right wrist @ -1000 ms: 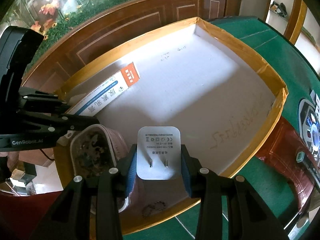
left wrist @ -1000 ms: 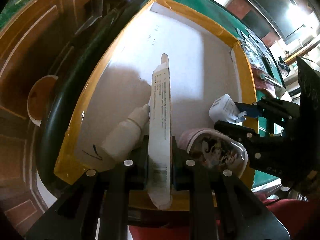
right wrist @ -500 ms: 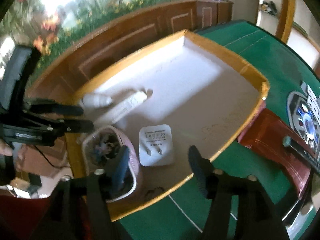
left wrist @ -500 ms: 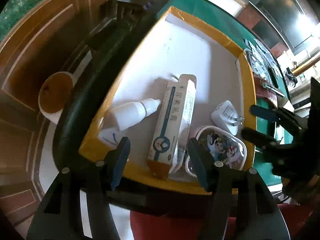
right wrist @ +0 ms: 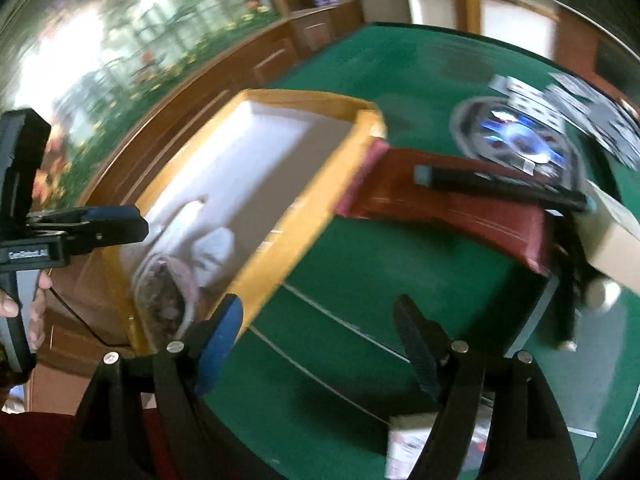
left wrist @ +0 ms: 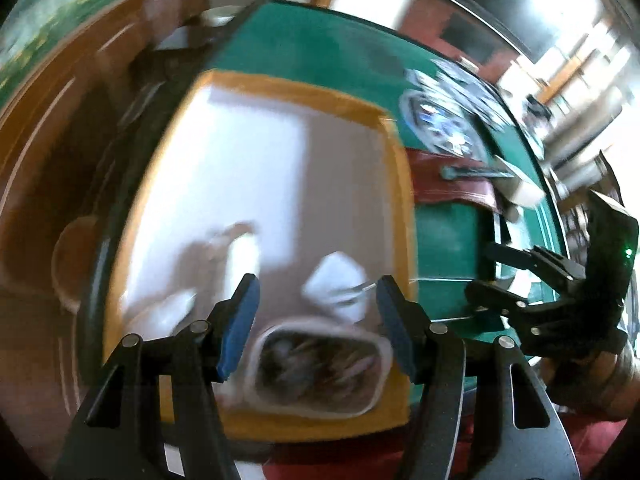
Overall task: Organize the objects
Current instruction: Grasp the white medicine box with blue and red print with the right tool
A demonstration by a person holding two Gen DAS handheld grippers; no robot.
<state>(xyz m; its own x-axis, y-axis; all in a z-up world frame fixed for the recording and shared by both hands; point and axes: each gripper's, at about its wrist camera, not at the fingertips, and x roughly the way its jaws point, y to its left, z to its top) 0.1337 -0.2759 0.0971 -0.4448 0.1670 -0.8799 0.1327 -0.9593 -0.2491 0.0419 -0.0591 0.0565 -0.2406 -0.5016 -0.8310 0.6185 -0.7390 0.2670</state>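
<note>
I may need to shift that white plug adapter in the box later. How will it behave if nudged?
The white plug adapter looks blocky and rigid, so it should probably slide on the box floor rather than roll. Its metal prongs stick out sideways and might snag the neighbouring oval container.

A home game room: green felt table, wood-panelled cabinets (garden outside).

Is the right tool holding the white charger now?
No, the right tool is open and empty over the green table; the charger lies in the tray.
</note>
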